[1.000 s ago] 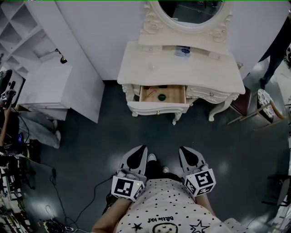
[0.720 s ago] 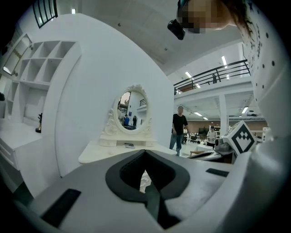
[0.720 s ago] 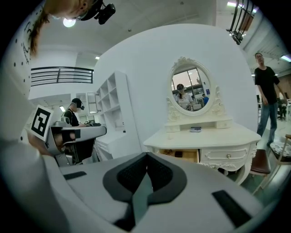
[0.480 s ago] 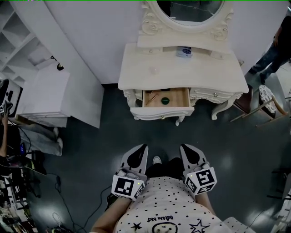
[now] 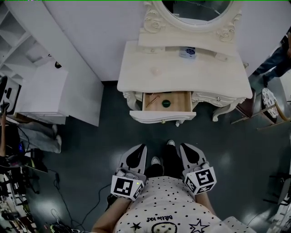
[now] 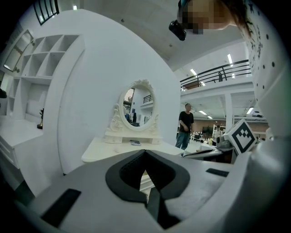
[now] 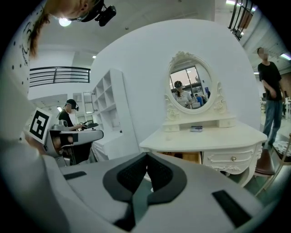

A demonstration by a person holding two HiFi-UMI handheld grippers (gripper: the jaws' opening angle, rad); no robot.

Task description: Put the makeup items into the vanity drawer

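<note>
Makeup items are split between two places. The vanity drawer [image 5: 162, 116] stands pulled open, and two things already lie inside it: a dark round item [image 5: 166, 103] near the middle and a thin stick [image 5: 153, 98] just to its left, towards the drawer's back left corner.

Above and behind the drawer, on the vanity tabletop [image 5: 204, 75], a small pale round item [image 5: 155, 71] sits towards the left side. Further back from the drawer, a small blue-printed item [image 5: 187, 52] rests on the raised shelf [image 5: 154, 41] under the mirror [image 5: 195, 9]. What exactly either one is, the pictures are too small to tell.

Both tools are well short of the drawer, held close to the person's body with open floor [image 5: 113, 132] between them and the drawer front. The left tool [image 5: 140, 149] has its jaws brought together with nothing between them; the right tool [image 5: 185, 149] is clenched the same way, also carrying nothing.

By my reading the job is partway along — two pieces stowed, at least two more to fetch from behind the drawer. The step in hand looks like an approach: the person needs to close in on the drawer, part one tool's jaws and reach over the open drawer for the pale round item, the nearer of the two. After that comes the piece on the shelf.
</note>
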